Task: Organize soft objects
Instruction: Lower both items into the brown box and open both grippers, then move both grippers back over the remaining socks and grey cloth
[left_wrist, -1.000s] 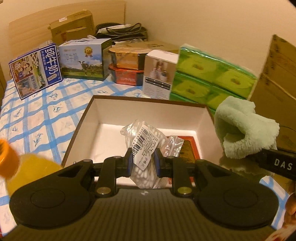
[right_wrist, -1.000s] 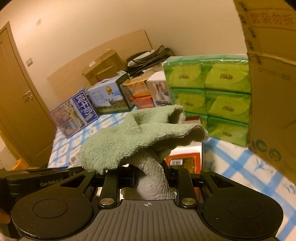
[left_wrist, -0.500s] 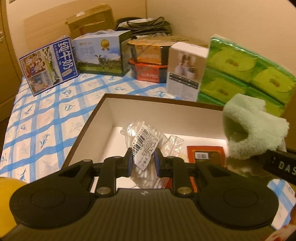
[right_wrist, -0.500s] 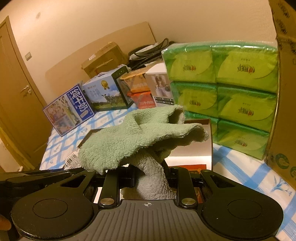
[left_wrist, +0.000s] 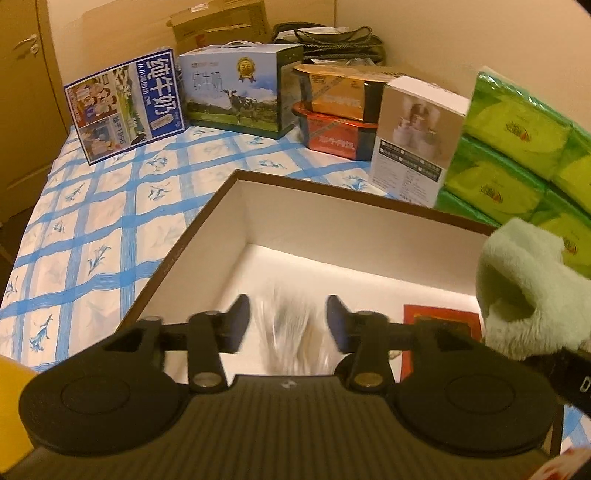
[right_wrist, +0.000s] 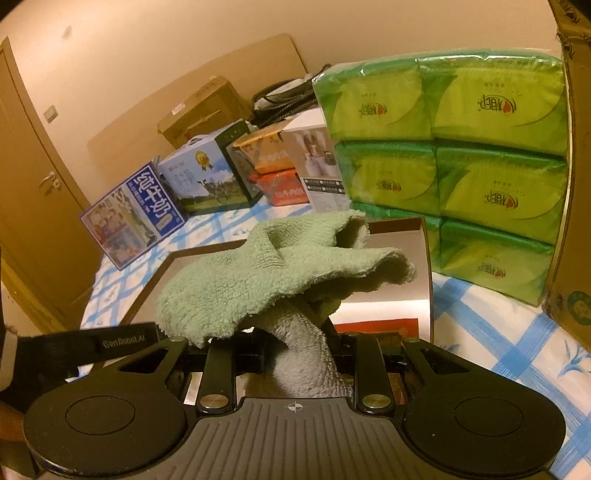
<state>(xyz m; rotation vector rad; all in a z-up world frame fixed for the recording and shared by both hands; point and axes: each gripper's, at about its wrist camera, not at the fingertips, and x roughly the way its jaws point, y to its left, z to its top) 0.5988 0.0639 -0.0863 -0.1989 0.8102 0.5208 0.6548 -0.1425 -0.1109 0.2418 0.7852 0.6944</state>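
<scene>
A brown-rimmed open box (left_wrist: 207, 218) with a white inside lies on the checked cloth; it also shows in the right wrist view (right_wrist: 424, 258). My left gripper (left_wrist: 288, 321) is open above it. A clear plastic bag of cotton swabs (left_wrist: 295, 332) shows blurred between the open fingers, over the box floor. A red packet (left_wrist: 439, 325) lies in the box. My right gripper (right_wrist: 301, 345) is shut on a green fluffy towel (right_wrist: 280, 266) and holds it over the box's right side; the towel also shows in the left wrist view (left_wrist: 532, 288).
Milk cartons (left_wrist: 125, 107), a cow-print box (left_wrist: 236, 92), stacked food tubs (left_wrist: 340, 114) and a white box (left_wrist: 417, 133) line the back. Green tissue packs (right_wrist: 450, 155) and a cardboard box (right_wrist: 576, 184) stand on the right. An orange bottle (left_wrist: 11, 402) is at lower left.
My left gripper has opened and let go of the cotton swab bag, which drops blurred into the box. The right gripper keeps the towel and has shifted slightly over the box.
</scene>
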